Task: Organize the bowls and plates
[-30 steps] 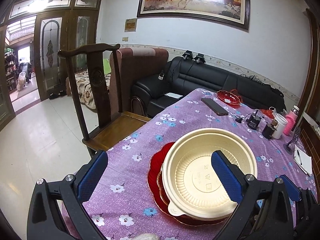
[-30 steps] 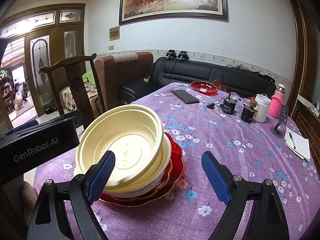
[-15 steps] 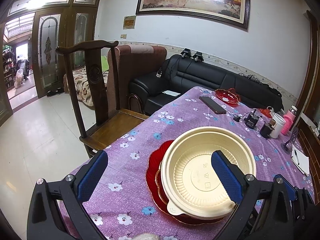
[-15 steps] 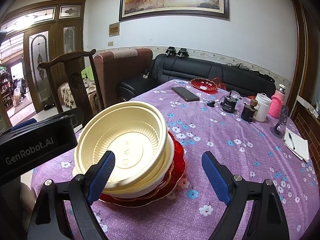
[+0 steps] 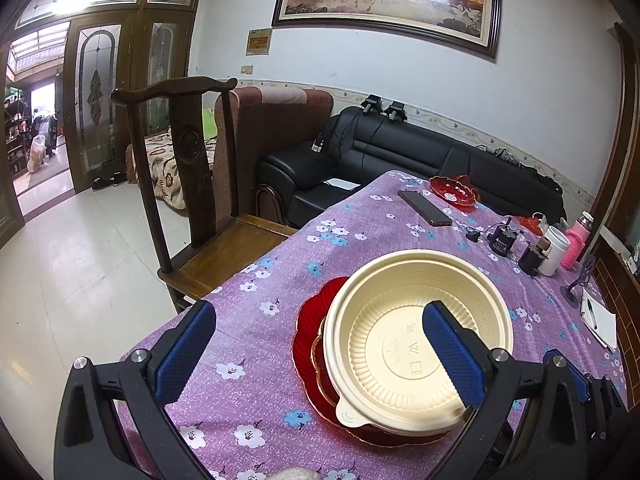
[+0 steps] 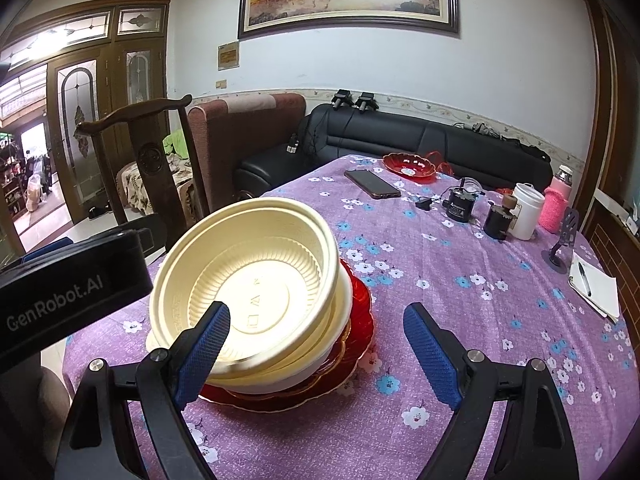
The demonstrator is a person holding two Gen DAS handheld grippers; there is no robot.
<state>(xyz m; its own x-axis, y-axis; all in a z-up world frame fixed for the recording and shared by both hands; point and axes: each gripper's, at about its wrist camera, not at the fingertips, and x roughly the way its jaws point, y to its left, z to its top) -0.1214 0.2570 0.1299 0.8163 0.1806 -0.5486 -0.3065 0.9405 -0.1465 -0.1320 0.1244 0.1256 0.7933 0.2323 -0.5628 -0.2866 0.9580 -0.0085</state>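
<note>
The left tool [image 5: 316,344] stands wide and grips nothing; its right-hand pad hangs above the cream bowl [image 5: 416,336], its left-hand pad over bare cloth. The right tool [image 6: 316,344] is also spread wide and empty, with its left pad in front of the near rim of that bowl and its right pad over open cloth. Just ahead of both sits the stack: the cream bowl nested, slightly tilted, in a second cream bowl [image 6: 340,300], on a red plate [image 6: 360,312], all on the purple flowered surface [image 6: 460,280]. Stacking largest-lowest probably keeps the pile steady and compact. Well beyond the tools, at the far end, a red dish [image 6: 408,166] lies apart beside a phone [image 6: 372,184]; it looks like the piece left to gather.
</note>
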